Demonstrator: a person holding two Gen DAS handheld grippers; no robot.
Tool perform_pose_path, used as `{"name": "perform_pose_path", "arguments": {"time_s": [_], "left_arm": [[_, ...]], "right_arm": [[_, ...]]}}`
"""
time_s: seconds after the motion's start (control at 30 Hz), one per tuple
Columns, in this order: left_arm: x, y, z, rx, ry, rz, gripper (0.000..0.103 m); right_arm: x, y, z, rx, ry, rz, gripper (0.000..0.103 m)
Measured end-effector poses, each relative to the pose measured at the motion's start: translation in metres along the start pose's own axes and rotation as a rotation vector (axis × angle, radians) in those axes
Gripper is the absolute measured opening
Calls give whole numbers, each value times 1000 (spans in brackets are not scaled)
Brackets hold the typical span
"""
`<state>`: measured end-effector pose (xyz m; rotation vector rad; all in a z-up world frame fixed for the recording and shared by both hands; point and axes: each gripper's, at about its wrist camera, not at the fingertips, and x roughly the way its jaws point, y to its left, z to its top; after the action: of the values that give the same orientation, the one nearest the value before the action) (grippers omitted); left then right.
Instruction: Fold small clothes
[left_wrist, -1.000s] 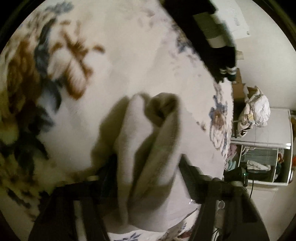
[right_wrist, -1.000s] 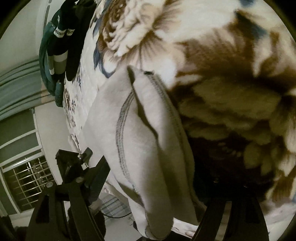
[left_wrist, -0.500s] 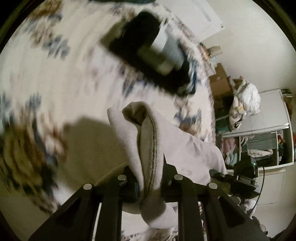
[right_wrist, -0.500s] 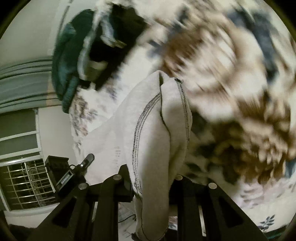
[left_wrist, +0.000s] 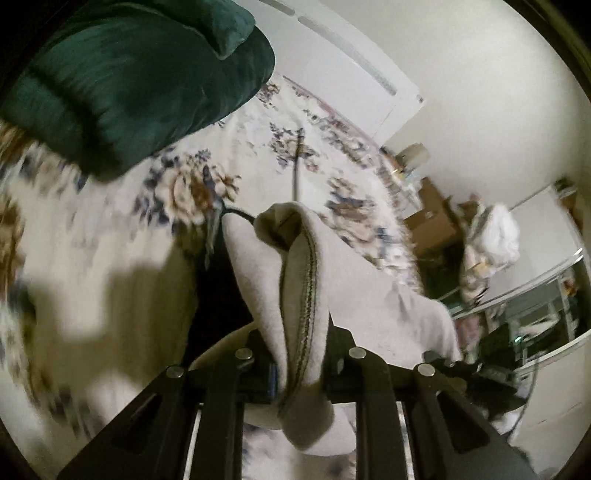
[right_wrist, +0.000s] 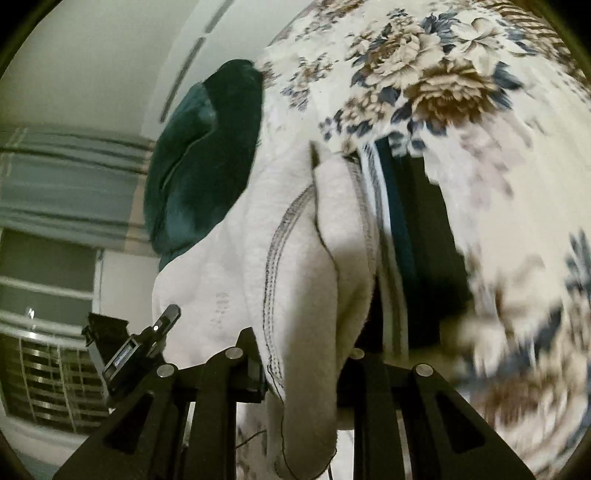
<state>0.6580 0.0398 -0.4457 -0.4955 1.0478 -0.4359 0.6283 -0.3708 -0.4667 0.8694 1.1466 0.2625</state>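
A pale grey garment (left_wrist: 295, 295) with dark stitched seams hangs stretched between both grippers above a floral blanket (left_wrist: 110, 277). My left gripper (left_wrist: 299, 365) is shut on one bunched edge of it. My right gripper (right_wrist: 303, 365) is shut on another edge of the same garment (right_wrist: 306, 266). A dark garment with white stripes (right_wrist: 406, 236) lies on the blanket under and behind the grey one; in the left wrist view it shows as a dark patch (left_wrist: 218, 295). The other gripper shows at each view's lower edge.
A dark green cushion (left_wrist: 129, 81) lies at the far end of the blanket; it also shows in the right wrist view (right_wrist: 199, 158). Shelves and a white bundle (left_wrist: 491, 236) stand to the right. A barred window (right_wrist: 48, 376) is at left.
Both grippers closed on the grey garment and lifted it off the blanket, carrying it forward toward the green cushion. The dark striped garment now lies beneath it.
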Motion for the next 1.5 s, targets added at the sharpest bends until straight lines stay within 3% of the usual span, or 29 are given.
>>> {"name": "perform_pose_path", "arguments": {"time_s": [0.13,0.23,0.27,0.3,0.37,0.4,0.43,0.47,0.5,0.53,0.7,0.87,1.27,1.5], "left_arm": [[52,20,11,49,95,121,19],[54,24,6,46,112,153,22],[51,22,3,55,104,184,32],[45,18,2,63,93,226,40],[34,9,-4,96,47,305,47],[31,4,-7,112,30,360,66],[29,1,-9,125,20,397,77],[25,-2,-13,141,6,428,95],[20,-9,-19,162,-16,475,102],[19,-11,-22,174,-26,499,103],[4,-28,-41,188,-17,565,103],[-23,-58,-51,221,-35,596,103],[-140,-162,-90,306,-141,577,103],[-225,-222,-125,338,-211,553,103]], "right_arm": [[42,-15,30,-16,42,-113,21],[56,-22,34,-51,75,-185,25],[57,-19,33,-76,80,-226,28],[57,-15,30,-101,77,-268,38],[56,-6,25,-150,71,-383,54],[54,0,20,-174,56,-442,65],[50,5,14,-198,37,-491,76],[47,9,8,-214,18,-542,81],[43,13,1,-222,5,-592,95],[40,16,-5,-230,-4,-616,103],[24,40,-43,-312,-61,-789,103],[-13,73,-77,-367,-139,-887,103],[-149,173,-157,-424,-302,-888,103],[-242,228,-223,-453,-407,-865,103]]}}
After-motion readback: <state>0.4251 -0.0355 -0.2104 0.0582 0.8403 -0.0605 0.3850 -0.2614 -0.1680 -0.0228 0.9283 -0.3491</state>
